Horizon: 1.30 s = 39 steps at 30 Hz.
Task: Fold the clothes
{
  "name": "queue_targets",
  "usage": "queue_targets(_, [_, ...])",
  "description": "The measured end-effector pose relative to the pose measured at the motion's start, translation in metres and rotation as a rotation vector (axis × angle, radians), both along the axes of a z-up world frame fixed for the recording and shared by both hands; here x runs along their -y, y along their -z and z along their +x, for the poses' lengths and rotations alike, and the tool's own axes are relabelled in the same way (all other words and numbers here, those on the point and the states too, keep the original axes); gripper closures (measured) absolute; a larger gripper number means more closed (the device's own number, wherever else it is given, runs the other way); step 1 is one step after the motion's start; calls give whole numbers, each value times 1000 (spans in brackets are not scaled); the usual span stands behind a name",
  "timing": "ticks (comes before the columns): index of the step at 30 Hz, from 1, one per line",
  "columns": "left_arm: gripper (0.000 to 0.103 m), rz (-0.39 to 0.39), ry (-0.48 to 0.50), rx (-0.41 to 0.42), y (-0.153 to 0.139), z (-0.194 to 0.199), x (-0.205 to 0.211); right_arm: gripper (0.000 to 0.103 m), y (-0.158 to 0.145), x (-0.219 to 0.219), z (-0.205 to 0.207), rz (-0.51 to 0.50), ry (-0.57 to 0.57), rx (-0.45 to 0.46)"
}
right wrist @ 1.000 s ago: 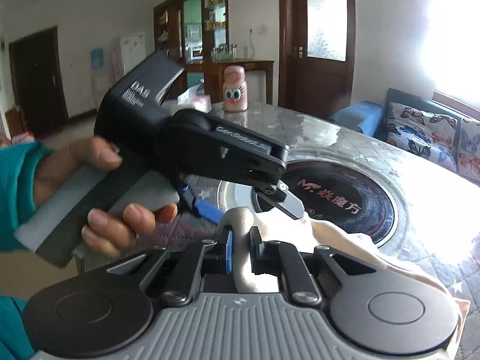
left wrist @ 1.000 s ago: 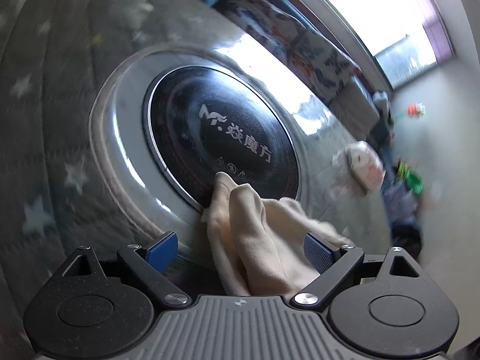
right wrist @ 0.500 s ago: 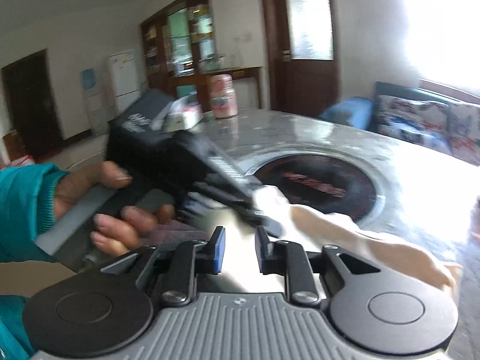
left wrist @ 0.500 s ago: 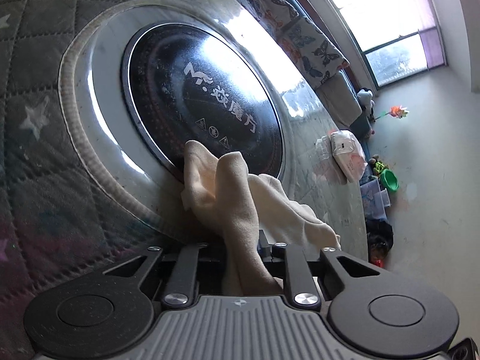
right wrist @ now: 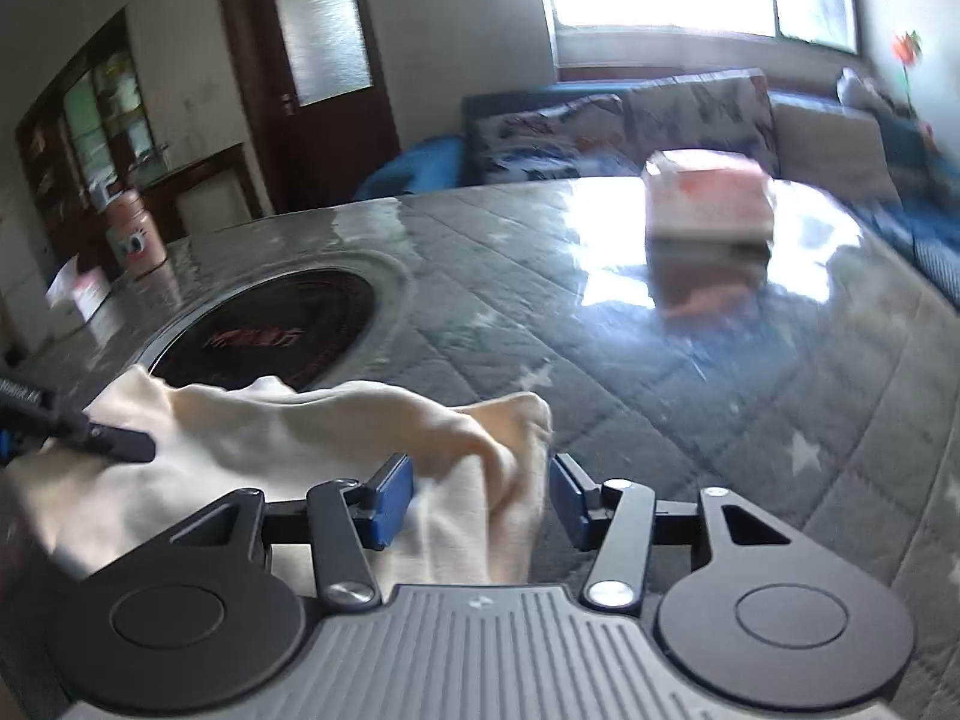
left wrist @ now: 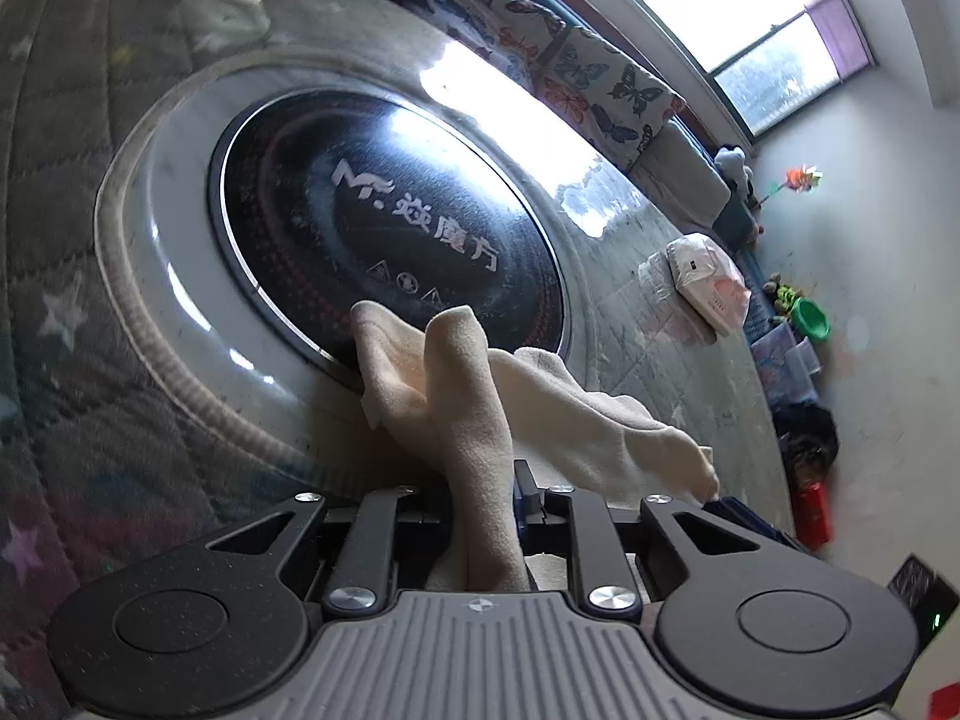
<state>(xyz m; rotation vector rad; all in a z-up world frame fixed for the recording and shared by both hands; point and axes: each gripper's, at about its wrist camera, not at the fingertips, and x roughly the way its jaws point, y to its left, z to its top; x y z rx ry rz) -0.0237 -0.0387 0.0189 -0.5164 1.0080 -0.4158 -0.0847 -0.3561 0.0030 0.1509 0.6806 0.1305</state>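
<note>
Left hand-held gripper pinches the cream cloth at frame centre, low on the worktop. Right hand-held gripper sits spread around a bunched corner; closing on too little fabric could let it slip free.

Both tongs: black linkage arms, silver screws, ribbed grey housings; right tongs blue pads, left tongs pads apparently dark.

Cream cloth, soft and rumpled, bunched in upright folds, draped over the table beside the round black hob
</note>
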Motion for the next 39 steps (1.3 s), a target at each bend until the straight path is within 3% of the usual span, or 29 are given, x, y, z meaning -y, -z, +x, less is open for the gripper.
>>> queue_targets(4, [83, 75, 31, 51, -7, -2, 11, 51, 11, 11, -1, 84, 12, -7])
queue_targets(5, [83, 95, 40, 64, -9, -2, 14, 57, 11, 13, -2, 97, 2, -7])
queue_targets(6, [83, 111, 48, 76, -10, -2, 16, 73, 11, 12, -5, 105, -5, -9])
queue_targets(9, [84, 139, 71, 105, -18, 0, 25, 88, 9, 13, -12, 129, -7, 6])
queue_targets(17, [84, 153, 187, 184, -43, 13, 75, 90, -28, 34, -42, 79, 41, 125])
queue_targets(26, [85, 120, 338, 220, -49, 31, 168, 90, -64, 92, -59, -66, 206, 179])
queue_targets(39, [85, 158, 442, 240, -30, 48, 256, 90, -46, 157, -48, -138, 357, 130])
